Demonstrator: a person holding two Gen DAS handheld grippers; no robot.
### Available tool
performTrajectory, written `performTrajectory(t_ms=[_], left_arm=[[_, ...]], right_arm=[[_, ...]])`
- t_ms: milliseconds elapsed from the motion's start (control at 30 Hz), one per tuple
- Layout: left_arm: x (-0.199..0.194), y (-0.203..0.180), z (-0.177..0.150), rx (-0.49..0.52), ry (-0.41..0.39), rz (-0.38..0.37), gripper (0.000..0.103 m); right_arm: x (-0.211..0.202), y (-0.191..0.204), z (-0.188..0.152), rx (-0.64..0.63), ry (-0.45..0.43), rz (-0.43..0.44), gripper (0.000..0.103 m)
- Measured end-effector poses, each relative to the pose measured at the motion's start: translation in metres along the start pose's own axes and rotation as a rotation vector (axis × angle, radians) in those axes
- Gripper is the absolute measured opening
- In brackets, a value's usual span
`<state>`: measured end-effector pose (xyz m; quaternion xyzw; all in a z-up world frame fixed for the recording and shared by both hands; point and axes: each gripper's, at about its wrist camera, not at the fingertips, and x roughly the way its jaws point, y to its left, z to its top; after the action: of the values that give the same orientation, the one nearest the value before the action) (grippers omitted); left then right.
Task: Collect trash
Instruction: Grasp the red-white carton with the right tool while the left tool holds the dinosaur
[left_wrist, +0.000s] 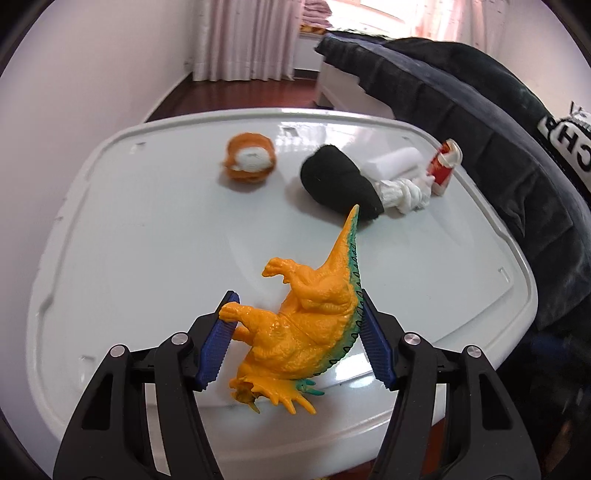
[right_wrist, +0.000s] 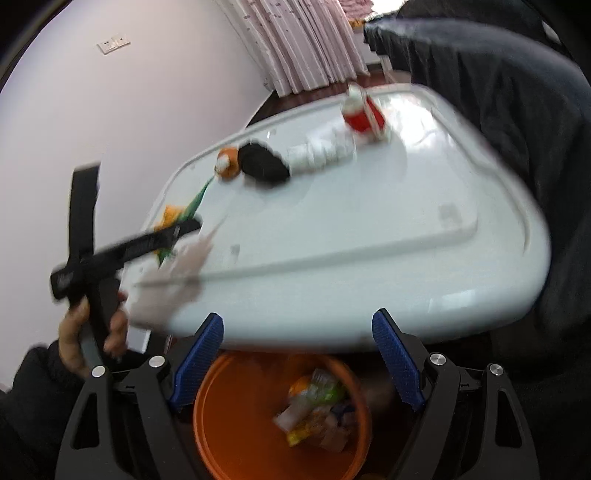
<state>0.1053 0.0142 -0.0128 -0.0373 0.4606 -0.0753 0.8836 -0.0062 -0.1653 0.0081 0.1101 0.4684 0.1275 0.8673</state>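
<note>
My left gripper (left_wrist: 297, 299) is shut on an orange toy dinosaur (left_wrist: 306, 325) with a green spiny back, its blue pads pressing on the belly side and the back. The dinosaur hangs head-down just above the near part of the white table (left_wrist: 147, 240). Farther back lie an orange-and-white round scrap (left_wrist: 250, 159), a black soft item (left_wrist: 338, 182), crumpled white tissue (left_wrist: 402, 190) and a red-and-white packet (left_wrist: 445, 162). My right gripper (right_wrist: 298, 317) stands open and empty over an orange bin (right_wrist: 229, 417) that holds wrappers (right_wrist: 317, 410).
The bin sits on the floor below the table's near edge (right_wrist: 332, 325). A person's dark jacket (left_wrist: 480, 110) borders the table's right side. A hand (right_wrist: 74, 332) holding the left gripper shows at the table's left corner. Wall and pink curtains (left_wrist: 243, 37) lie behind.
</note>
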Motion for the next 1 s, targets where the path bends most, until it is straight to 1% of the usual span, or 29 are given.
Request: performTrajectory(t_ms=[33, 100, 167, 267, 333, 433, 567, 700, 733, 767, 800, 833, 867, 900, 933, 1000], left_arm=[[-0.007, 0.000, -0.001, -0.011, -0.008, 0.007, 0.062], [-0.016, -0.001, -0.004, -0.018, -0.021, 0.014, 0.062], [-0.026, -0.003, -0.009, -0.017, -0.044, 0.028, 0.062], [-0.033, -0.004, -0.013, -0.017, -0.076, 0.041, 0.062], [-0.034, -0.002, -0.013, -0.015, -0.084, 0.044, 0.062], [-0.035, 0.001, -0.014, -0.024, -0.093, 0.037, 0.062], [-0.036, 0.003, -0.015, -0.027, -0.103, 0.037, 0.062], [-0.036, 0.003, -0.018, -0.030, -0.102, 0.032, 0.062], [-0.035, 0.004, -0.018, -0.031, -0.102, 0.034, 0.062], [-0.035, 0.004, -0.019, -0.033, -0.098, 0.032, 0.062], [-0.035, 0.003, -0.019, -0.031, -0.096, 0.030, 0.062], [-0.034, 0.003, -0.020, -0.029, -0.094, 0.032, 0.062], [-0.034, 0.003, -0.020, -0.027, -0.095, 0.034, 0.062], [-0.034, 0.003, -0.021, -0.025, -0.095, 0.036, 0.062], [-0.034, 0.003, -0.021, -0.023, -0.096, 0.038, 0.062], [-0.034, 0.002, -0.021, -0.022, -0.099, 0.041, 0.062]], right_arm=[[0.001, 0.000, 0.015, -0.020, -0.012, -0.033, 0.082], [0.005, -0.005, 0.050, -0.048, -0.079, -0.107, 0.082], [0.021, -0.012, 0.082, -0.059, -0.093, -0.178, 0.082], [0.049, -0.023, 0.116, -0.043, -0.096, -0.218, 0.082], [0.067, -0.025, 0.132, -0.051, -0.116, -0.257, 0.082], [0.089, -0.023, 0.144, -0.079, -0.134, -0.297, 0.082], [0.122, -0.027, 0.155, -0.100, -0.133, -0.367, 0.082], [0.144, -0.038, 0.160, -0.063, -0.107, -0.403, 0.081], [0.149, -0.040, 0.162, -0.065, -0.112, -0.412, 0.076], [0.151, -0.040, 0.163, -0.072, -0.112, -0.420, 0.069], [0.155, -0.040, 0.165, -0.077, -0.104, -0.426, 0.063], [0.160, -0.041, 0.164, -0.077, -0.087, -0.425, 0.049], [0.163, -0.042, 0.162, -0.077, -0.077, -0.436, 0.042], [0.163, -0.041, 0.160, -0.077, -0.084, -0.441, 0.041], [0.161, -0.040, 0.158, -0.075, -0.091, -0.445, 0.038], [0.155, -0.038, 0.156, -0.067, -0.105, -0.429, 0.036]])
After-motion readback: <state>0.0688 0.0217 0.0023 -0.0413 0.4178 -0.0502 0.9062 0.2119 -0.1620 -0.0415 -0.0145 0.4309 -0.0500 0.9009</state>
